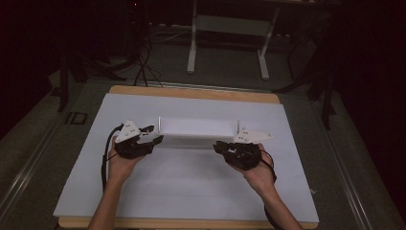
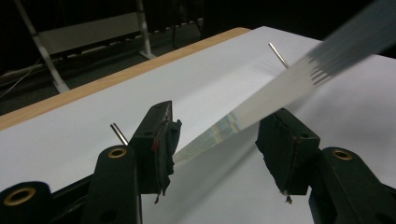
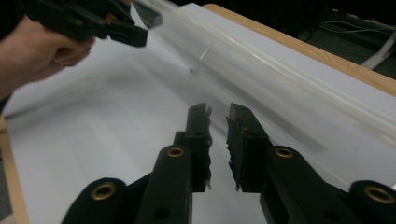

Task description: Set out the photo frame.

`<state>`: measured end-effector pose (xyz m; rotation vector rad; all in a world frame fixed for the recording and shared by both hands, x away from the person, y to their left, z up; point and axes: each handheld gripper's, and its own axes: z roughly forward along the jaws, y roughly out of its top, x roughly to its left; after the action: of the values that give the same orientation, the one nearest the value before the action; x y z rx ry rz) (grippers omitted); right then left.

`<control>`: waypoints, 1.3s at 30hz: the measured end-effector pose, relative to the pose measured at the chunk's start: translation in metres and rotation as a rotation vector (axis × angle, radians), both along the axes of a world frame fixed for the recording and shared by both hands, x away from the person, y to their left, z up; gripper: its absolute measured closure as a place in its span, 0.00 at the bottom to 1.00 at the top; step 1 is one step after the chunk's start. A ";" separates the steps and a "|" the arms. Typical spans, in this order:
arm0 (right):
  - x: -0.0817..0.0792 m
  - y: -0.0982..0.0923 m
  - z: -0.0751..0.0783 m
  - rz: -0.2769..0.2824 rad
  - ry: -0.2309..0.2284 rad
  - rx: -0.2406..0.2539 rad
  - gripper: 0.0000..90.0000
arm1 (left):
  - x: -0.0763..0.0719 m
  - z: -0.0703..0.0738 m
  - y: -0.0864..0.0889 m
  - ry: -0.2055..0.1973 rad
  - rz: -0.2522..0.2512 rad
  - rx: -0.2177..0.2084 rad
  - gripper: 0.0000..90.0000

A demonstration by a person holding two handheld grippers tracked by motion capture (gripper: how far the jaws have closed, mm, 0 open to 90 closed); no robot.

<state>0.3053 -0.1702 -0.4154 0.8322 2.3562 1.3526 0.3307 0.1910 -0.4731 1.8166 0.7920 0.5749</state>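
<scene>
Across the counter [image 1: 143,201] middle lies a clear sheet [image 1: 198,132], apparently half-folded. Left claw [image 1: 154,136] gapes around its corner, pads not pinching; right claw [image 1: 221,146] stands slightly parted, empty. Creasing seems unfinished.

1. In the left gripper view, the clear sheet [image 2: 261,105] blurs toward the upper right and is cut off by the picture's edge there.
2. Whether that sheet touches the left gripper [image 2: 215,140] pads cannot be told.
3. In the right gripper view, the sheet's far end is cut off at the top, beside the left gripper [image 3: 100,23].
4. In the high view, the sheet [image 1: 198,130] is too pale against the white table cover [image 1: 191,191] to trace its edges.
</scene>
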 end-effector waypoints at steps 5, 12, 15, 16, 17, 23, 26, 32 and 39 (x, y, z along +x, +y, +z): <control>0.000 -0.006 -0.003 -0.027 -0.020 -0.033 0.77 | 0.002 0.001 0.000 0.008 0.003 -0.005 0.51; 0.004 -0.020 -0.006 -0.074 -0.026 -0.042 0.71 | 0.007 0.005 0.000 0.024 0.007 -0.010 0.52; 0.005 -0.025 -0.009 -0.094 -0.032 -0.047 0.69 | 0.009 0.007 0.001 0.027 0.009 -0.015 0.52; 0.006 -0.027 -0.009 -0.101 -0.036 -0.057 0.68 | 0.010 0.007 0.001 0.027 0.008 -0.016 0.52; 0.006 -0.028 -0.010 -0.109 -0.040 -0.063 0.67 | 0.011 0.008 0.001 0.030 0.008 -0.018 0.52; 0.009 -0.034 -0.012 -0.131 -0.048 -0.073 0.65 | 0.014 0.009 0.001 0.034 0.012 -0.023 0.53; 0.012 -0.038 -0.013 -0.130 -0.051 -0.075 0.64 | 0.016 0.010 0.001 0.036 0.012 -0.022 0.53; 0.015 -0.045 -0.016 -0.137 -0.051 -0.089 0.63 | 0.018 0.012 0.001 0.043 0.016 -0.029 0.53; 0.019 -0.055 -0.019 -0.153 -0.051 -0.089 0.60 | 0.023 0.014 0.002 0.052 0.020 -0.032 0.53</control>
<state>0.3241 -0.2250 -0.4341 0.9199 2.2458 1.1857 0.3533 0.1926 -0.4589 1.8024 0.8508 0.5264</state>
